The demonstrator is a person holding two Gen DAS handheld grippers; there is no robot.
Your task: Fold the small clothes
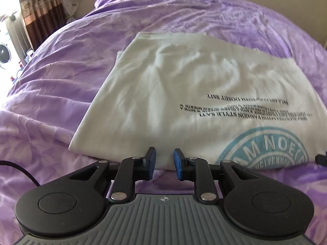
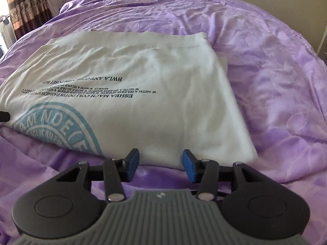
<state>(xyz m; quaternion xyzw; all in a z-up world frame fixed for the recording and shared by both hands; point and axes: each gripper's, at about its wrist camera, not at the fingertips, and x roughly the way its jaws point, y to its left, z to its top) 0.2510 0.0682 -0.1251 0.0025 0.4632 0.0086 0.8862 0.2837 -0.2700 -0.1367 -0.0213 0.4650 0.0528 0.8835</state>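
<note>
A white T-shirt (image 1: 184, 94) with black lettering and a light blue round logo lies partly folded, sides tucked in, on the purple bed cover. It also shows in the right wrist view (image 2: 132, 94). My left gripper (image 1: 164, 163) is open and empty at the shirt's near edge, left of the logo. My right gripper (image 2: 161, 164) is open and empty at the near edge, right of the logo. Each gripper's tip shows at the edge of the other view: the right one (image 1: 321, 160) and the left one (image 2: 4, 116).
The purple bed cover (image 1: 61, 102) is wrinkled all around the shirt. A brown patterned curtain (image 1: 40, 10) and a white appliance (image 1: 4, 55) stand at the far left beyond the bed. A black cable (image 1: 22, 171) lies on the cover at the near left.
</note>
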